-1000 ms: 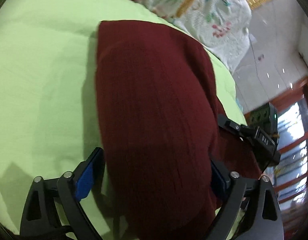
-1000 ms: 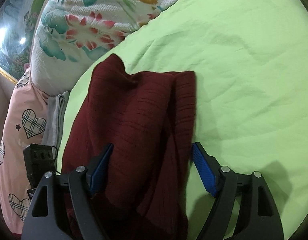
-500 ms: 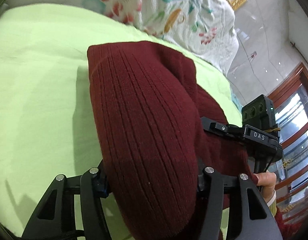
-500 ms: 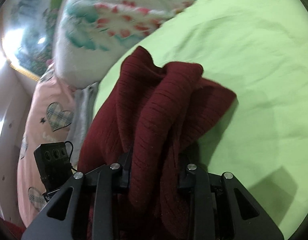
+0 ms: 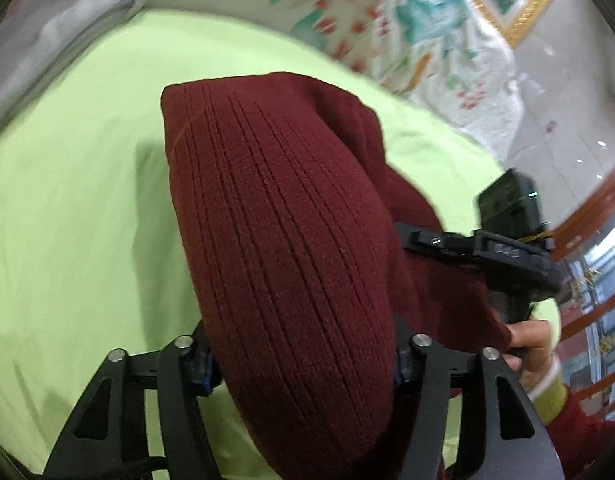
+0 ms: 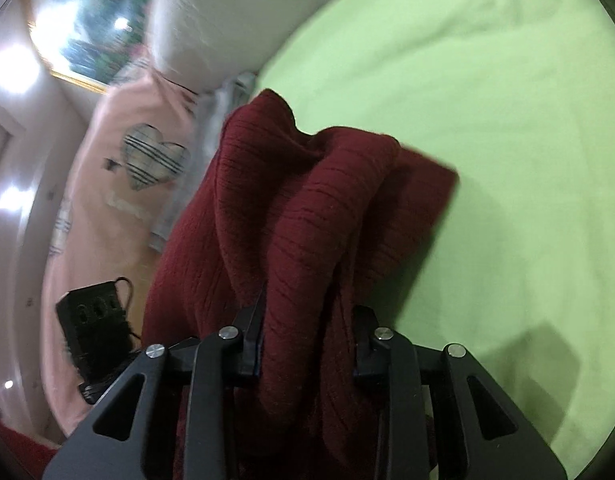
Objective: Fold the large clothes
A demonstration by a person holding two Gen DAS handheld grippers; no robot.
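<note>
Left wrist view shows my left gripper (image 5: pixel 303 364) clamped on a thick fold of the sweater (image 5: pixel 283 240), jaws easing wider, and my right gripper (image 6: pixel 307 340) likewise pinching it above the sheet (image 6: pixel 507 120), so I judge it folded, not yet laid down.

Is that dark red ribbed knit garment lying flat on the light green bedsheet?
No, the dark red ribbed knit garment is bunched into thick folds above the light green bedsheet.

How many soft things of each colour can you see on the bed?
Dark red: 1, the sweater
Green: 1, the bedsheet
Pink: 1, the heart pillow
White flowery: 1, the quilt
Grey: 1, the folded cloth
Total: 5
</note>
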